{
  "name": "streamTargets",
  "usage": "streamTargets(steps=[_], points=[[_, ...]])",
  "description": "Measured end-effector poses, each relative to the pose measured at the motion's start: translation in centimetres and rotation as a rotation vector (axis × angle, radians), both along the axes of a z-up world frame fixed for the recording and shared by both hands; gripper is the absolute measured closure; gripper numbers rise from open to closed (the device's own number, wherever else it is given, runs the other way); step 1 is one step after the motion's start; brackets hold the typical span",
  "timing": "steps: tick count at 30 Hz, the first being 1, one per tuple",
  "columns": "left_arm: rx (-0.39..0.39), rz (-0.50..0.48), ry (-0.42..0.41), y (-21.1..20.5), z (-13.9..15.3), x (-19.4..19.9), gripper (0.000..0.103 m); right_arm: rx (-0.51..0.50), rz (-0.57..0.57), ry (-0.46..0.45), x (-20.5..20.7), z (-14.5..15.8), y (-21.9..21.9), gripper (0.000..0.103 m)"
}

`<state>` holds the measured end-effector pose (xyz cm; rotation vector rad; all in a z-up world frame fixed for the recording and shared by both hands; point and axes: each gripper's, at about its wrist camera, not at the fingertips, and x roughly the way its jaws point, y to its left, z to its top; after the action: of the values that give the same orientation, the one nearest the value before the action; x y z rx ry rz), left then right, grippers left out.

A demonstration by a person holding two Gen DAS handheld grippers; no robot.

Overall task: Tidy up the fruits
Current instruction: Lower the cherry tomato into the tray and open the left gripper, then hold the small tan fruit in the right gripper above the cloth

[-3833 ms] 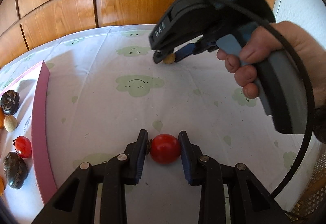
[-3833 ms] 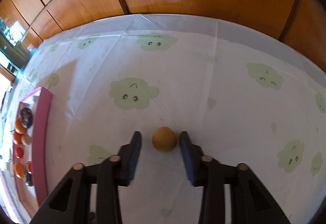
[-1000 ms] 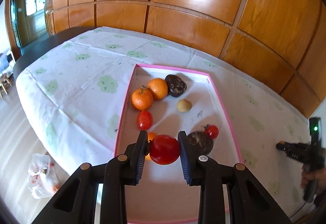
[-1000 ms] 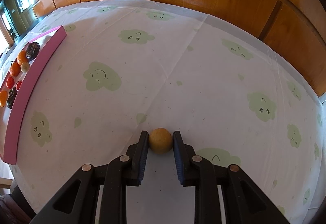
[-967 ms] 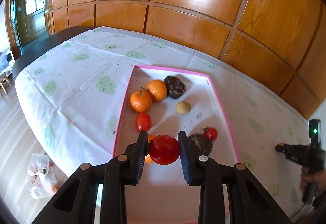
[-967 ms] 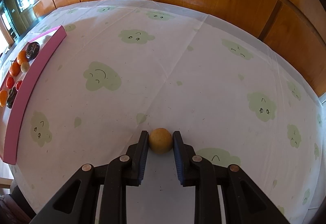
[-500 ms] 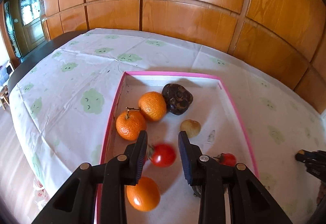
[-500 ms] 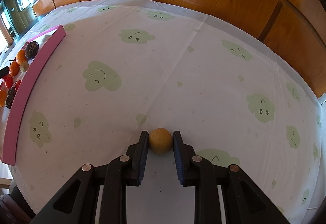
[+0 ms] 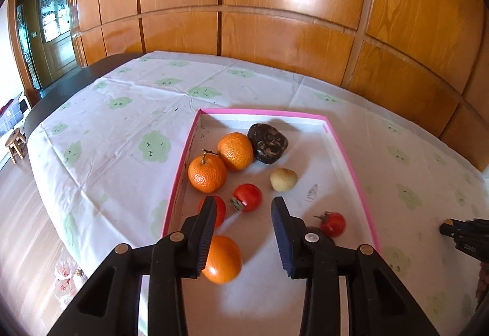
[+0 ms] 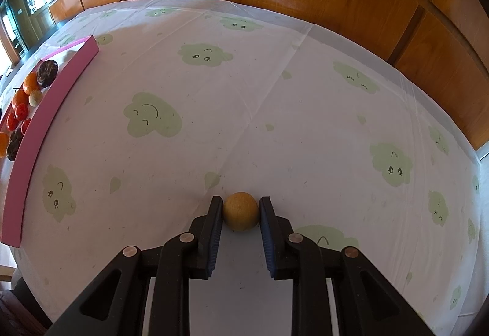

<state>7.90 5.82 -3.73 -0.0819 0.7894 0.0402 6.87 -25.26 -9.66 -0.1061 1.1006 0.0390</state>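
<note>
Pink tray (image 9: 348, 152) of fruit on the tablecloth (image 10: 244, 91)

Left gripper (image 9: 243, 232) opening, empty, above tomatoes (image 9: 247, 197), oranges (image 9: 207, 173), dark fruits (image 9: 268, 144); right gripper (image 10: 240, 232) clenches a tan fruit (image 10: 240, 211).

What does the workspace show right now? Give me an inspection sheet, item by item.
Surface: table under a white cloth with green cloud prints.
Job's things: pink tray holds three oranges, one at, three tomatoes, one at, a pale fruit and two dark fruits, one at. A tan fruit is outside the tray, over the cloth.
Clutter: nothing seen on the cloth.
Grippers: left tongs opening over the tray, pads clear of the tomato beyond them. Right tongs shut on the tan fruit.
Cables: nothing seen.
Surroundings: wood-panelled wall, door, stool, bag on the floor.
</note>
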Motion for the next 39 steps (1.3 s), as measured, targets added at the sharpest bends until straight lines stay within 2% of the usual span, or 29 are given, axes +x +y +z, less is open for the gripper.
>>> streamTargets(steps=[11, 23, 30, 39], points=[[0.025, -0.044, -0.062, -0.7, 2.3, -3.8, 0.063, -0.018, 0.004, -0.010, -0.4, 0.1, 0.6, 0.079], [0.066, -0.077, -0.090, -1.4, 2.9, -5.9, 0.061, -0.025, 0.015, -0.015, -0.6, 0.2, 0.7, 0.079], [0.069, -0.069, -0.085, -1.2, 2.7, -6.2, 0.061, -0.034, 0.015, -0.018, -0.7, 0.1, 0.9, 0.079], [0.067, -0.028, -0.117, -0.2, 3.6, -6.7, 0.061, -0.045, 0.017, -0.019, -0.8, 0.2, 1.2, 0.079]])
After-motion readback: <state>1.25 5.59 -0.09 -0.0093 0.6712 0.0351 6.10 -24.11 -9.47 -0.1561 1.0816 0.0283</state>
